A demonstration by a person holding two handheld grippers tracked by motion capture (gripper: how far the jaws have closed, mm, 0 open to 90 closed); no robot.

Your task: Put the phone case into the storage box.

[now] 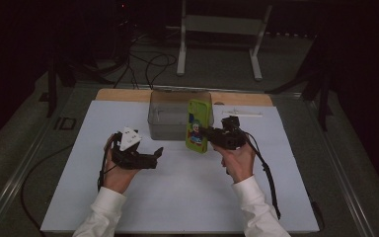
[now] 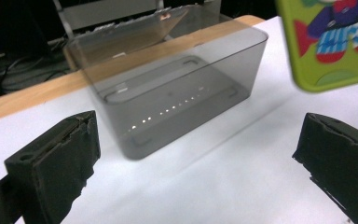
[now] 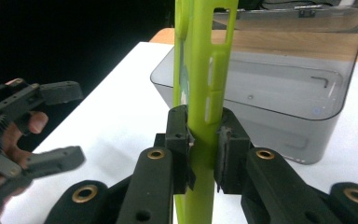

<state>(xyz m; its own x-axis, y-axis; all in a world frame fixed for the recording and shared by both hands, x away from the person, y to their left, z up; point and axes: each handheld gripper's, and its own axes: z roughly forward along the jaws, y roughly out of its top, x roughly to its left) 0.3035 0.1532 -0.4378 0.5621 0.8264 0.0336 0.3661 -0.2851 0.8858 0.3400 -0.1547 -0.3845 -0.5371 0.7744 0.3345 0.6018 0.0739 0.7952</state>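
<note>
Green phone case (image 1: 199, 126), cartoon print: upright above the white mat (image 1: 187, 197), just in front of the smoky clear box (image 1: 170, 116). Right gripper (image 1: 207, 132): pads pinching the case's edge. Left gripper (image 1: 159, 153): jaws spread, nothing between.

I see the lime-green phone case (image 1: 199, 126) standing upright on its long edge above the white mat, its cartoon-figure face turned my way. It hangs just in front of the smoky clear plastic box (image 1: 170, 116), which sits open-topped at the mat's far edge.
</note>
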